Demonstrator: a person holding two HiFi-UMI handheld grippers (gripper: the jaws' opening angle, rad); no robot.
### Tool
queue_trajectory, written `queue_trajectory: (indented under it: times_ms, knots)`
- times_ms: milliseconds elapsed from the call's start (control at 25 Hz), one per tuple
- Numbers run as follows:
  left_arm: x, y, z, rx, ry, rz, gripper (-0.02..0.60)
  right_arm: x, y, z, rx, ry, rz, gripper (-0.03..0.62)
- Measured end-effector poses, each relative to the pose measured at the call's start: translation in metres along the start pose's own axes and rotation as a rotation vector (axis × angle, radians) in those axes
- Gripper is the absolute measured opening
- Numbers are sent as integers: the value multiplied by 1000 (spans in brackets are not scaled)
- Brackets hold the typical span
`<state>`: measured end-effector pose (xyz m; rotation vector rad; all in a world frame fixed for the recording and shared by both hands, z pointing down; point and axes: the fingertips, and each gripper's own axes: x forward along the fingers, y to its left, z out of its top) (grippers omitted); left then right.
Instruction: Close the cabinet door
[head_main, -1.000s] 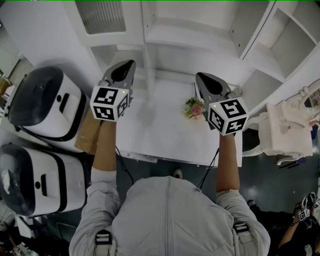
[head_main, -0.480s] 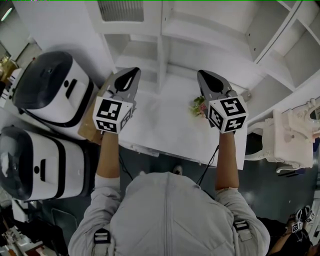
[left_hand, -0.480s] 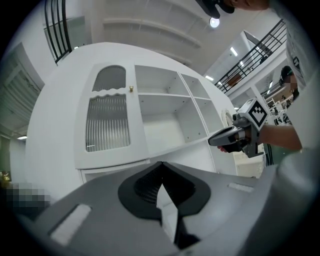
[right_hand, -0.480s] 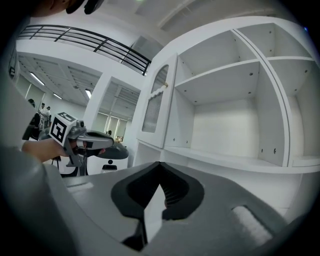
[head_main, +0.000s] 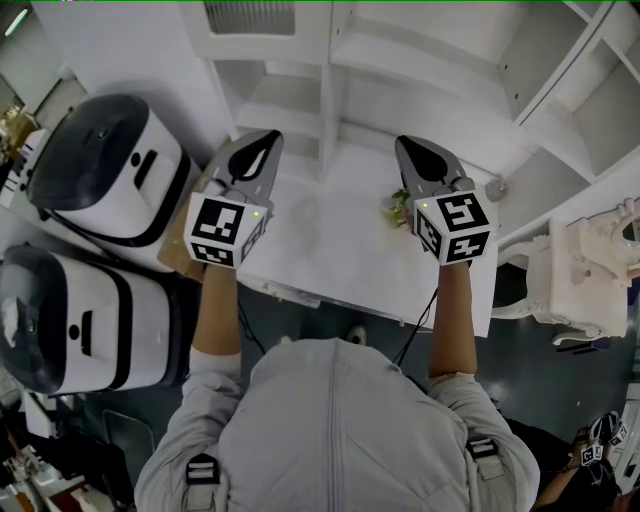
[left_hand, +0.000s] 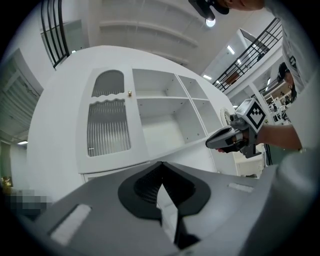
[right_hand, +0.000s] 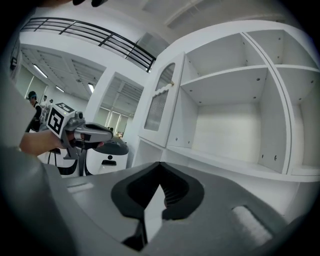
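The white cabinet (head_main: 330, 100) stands at the back of the counter. Its arched door of ribbed glass (left_hand: 107, 125) with a small knob (left_hand: 129, 93) looks flat against the cabinet front, left of the open shelves (left_hand: 170, 125). The same door (right_hand: 159, 105) shows obliquely in the right gripper view. My left gripper (head_main: 262, 150) is held level in front of the door, shut and empty, its tips (left_hand: 161, 165) meeting. My right gripper (head_main: 415, 160) hovers before the open shelves (right_hand: 230, 115), also shut on nothing, jaws (right_hand: 160, 165) closed. Neither touches the cabinet.
A small flower pot (head_main: 396, 208) sits on the white counter (head_main: 330, 260), partly hidden by the right gripper. Two white appliances with dark lids (head_main: 110, 170) (head_main: 70, 320) stand at the left. A white shelf unit (head_main: 570, 110) and a white fixture (head_main: 600, 270) are at the right.
The head view has swung, and both grippers have shifted a little over the counter. The flower pot is more hidden behind the right gripper. Both jaws stay shut.
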<state>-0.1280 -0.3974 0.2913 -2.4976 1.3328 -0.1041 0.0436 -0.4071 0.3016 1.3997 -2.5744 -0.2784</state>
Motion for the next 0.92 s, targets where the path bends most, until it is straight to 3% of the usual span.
queue_trajectory:
  times_ms: [920]
  knots:
    - [7,-7,-11,-9,37,-29,17,0,-6,-8,17,12,-12,0]
